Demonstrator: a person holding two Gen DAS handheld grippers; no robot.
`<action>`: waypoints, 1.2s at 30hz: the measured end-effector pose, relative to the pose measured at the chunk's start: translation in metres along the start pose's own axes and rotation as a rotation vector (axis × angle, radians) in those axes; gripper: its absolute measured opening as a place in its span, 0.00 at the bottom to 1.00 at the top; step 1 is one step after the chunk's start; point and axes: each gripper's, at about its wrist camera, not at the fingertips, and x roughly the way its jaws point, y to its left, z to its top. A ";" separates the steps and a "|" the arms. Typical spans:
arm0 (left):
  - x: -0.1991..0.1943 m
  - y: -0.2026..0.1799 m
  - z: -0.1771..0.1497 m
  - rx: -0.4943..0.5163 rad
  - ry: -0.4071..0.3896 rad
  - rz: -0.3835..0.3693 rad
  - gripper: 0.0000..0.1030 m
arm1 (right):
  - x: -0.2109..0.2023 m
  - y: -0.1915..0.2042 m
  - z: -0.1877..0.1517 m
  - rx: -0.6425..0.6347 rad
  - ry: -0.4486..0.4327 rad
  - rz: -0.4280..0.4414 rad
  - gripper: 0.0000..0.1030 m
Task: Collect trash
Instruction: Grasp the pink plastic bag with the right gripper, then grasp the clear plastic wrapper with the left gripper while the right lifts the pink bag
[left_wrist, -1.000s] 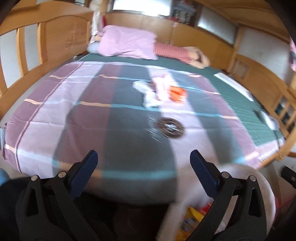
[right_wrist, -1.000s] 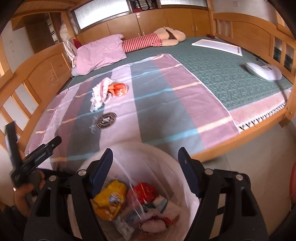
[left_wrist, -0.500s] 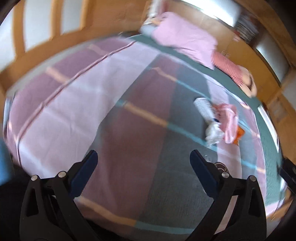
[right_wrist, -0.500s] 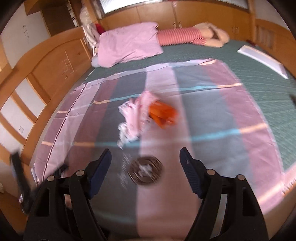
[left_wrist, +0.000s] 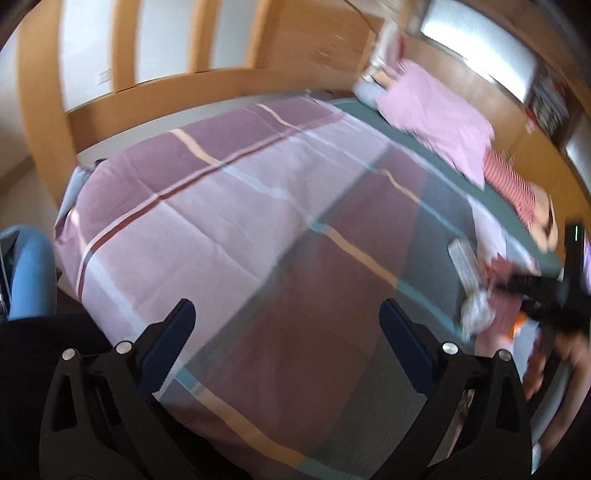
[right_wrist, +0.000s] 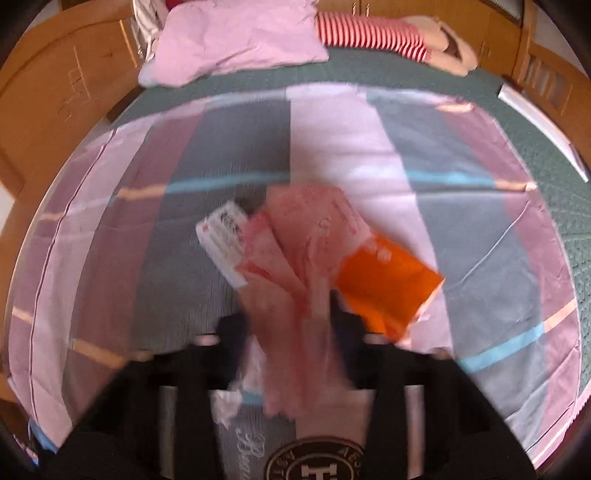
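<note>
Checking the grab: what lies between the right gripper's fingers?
The pink wrapper of the trash pile, between the right gripper's closing fingers, in the right wrist view.

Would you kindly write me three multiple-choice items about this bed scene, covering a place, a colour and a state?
1. In the right wrist view, where does the orange packet lie relative to the pink wrapper?
A. to its right
B. to its left
C. on the pillow
2. What colour is the pillow?
A. green
B. pink
C. yellow
3. The left tongs are:
A. shut on a packet
B. shut on cloth
C. open and empty
Answers: 1 A, orange shows right of pink; 2 B, its cover is pink; 3 C, only bedspread shows between them.
</note>
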 end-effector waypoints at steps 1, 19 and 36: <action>0.000 0.004 0.001 -0.027 -0.001 -0.002 0.96 | -0.002 0.000 -0.004 -0.003 0.006 0.021 0.24; 0.032 -0.030 0.010 -0.100 0.209 -0.184 0.96 | -0.167 -0.072 -0.129 0.027 -0.119 0.274 0.20; 0.123 -0.203 -0.021 0.442 0.325 -0.474 0.24 | -0.224 -0.169 -0.214 0.246 -0.227 0.043 0.20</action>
